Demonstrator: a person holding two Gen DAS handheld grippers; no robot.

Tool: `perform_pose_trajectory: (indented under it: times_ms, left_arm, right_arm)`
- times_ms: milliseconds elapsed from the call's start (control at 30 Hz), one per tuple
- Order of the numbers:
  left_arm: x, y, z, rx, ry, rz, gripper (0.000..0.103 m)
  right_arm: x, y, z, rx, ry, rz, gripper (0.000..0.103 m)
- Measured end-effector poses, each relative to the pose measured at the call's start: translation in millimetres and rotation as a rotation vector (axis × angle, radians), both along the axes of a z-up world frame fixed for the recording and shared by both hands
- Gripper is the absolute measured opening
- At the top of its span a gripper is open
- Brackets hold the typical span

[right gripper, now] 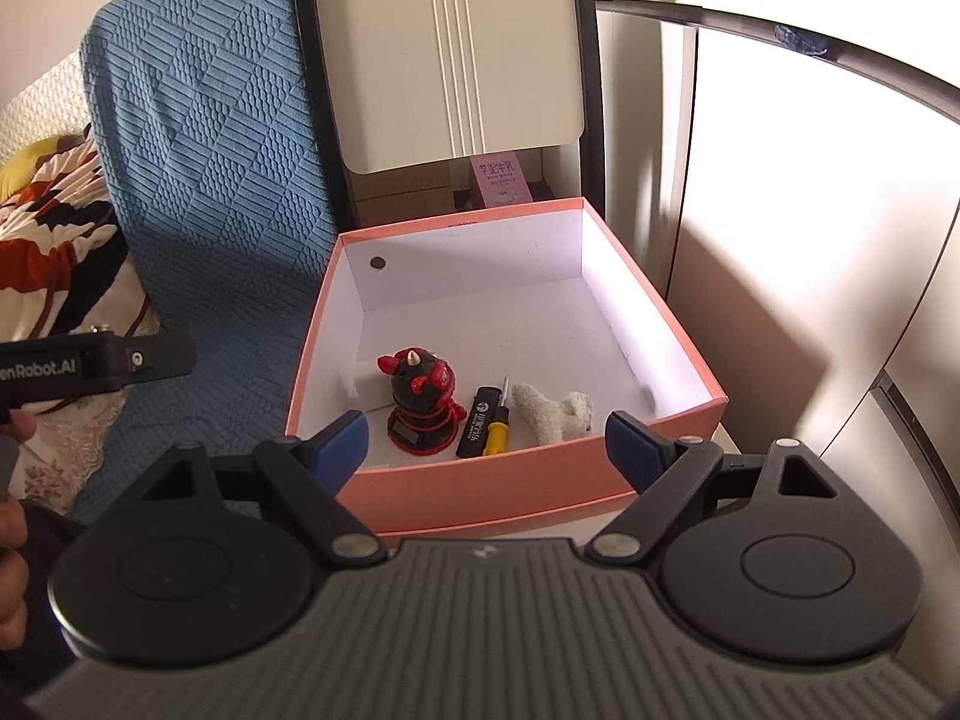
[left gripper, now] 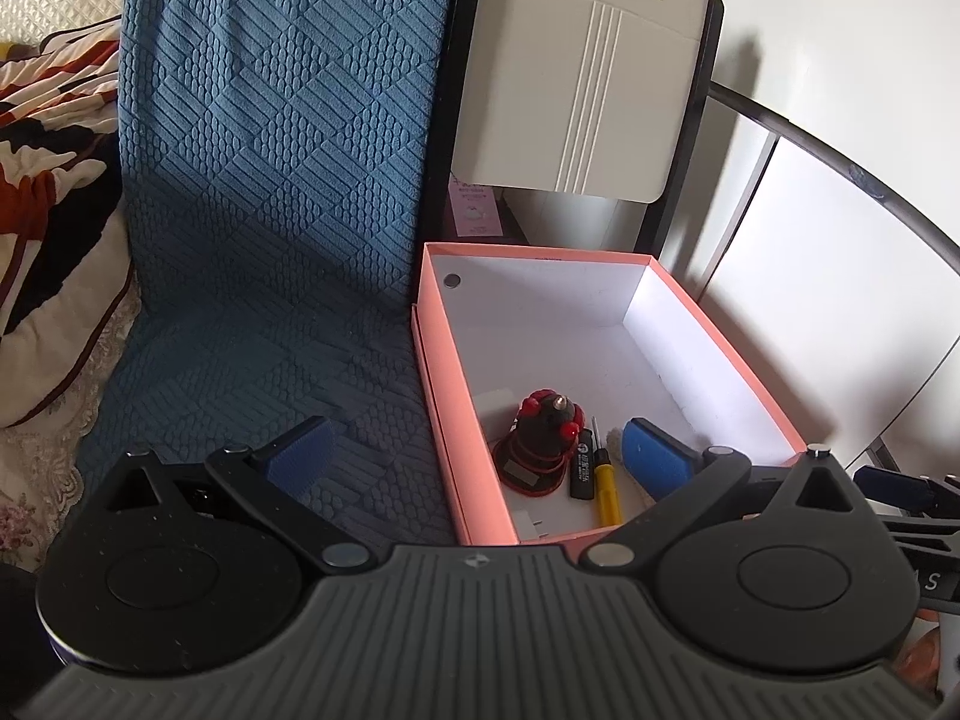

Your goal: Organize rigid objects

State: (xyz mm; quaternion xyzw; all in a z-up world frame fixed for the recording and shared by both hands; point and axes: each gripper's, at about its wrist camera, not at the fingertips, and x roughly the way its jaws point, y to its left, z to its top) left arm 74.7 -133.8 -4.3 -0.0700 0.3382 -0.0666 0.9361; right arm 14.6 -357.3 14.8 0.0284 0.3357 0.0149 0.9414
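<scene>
A pink box [right gripper: 516, 483] with a white inside holds a black and red figurine [right gripper: 423, 405], a black stick [right gripper: 477, 420], a yellow-handled screwdriver [right gripper: 499, 423], a white plush toy [right gripper: 555, 408] and a white block [right gripper: 372, 387]. My right gripper [right gripper: 489, 441] hovers open at the box's near wall with nothing between its blue pads. In the left wrist view the same pink box [left gripper: 456, 420] sits to the right, with the figurine [left gripper: 543, 444] and the screwdriver [left gripper: 606, 492] inside. My left gripper [left gripper: 480, 456] is open and empty, straddling the box's left wall.
A blue textured cover [left gripper: 270, 180] drapes the seat left of the box. A patterned blanket [left gripper: 54, 192] lies further left. A beige panel [right gripper: 456, 54] leans behind the box, white cabinet doors [right gripper: 780, 240] stand to the right. A hand [right gripper: 12, 546] shows at the left edge.
</scene>
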Motion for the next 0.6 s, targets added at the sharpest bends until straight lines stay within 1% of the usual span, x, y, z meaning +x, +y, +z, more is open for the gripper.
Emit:
perform_pose_trajectory:
  times_ms: [600]
  left_arm:
    - [-0.3, -0.4, 2.4, 0.008, -0.001, -0.002, 0.103]
  right_arm:
    - [1.4, -1.4, -1.3, 0.001, 0.003, 0.007, 0.088]
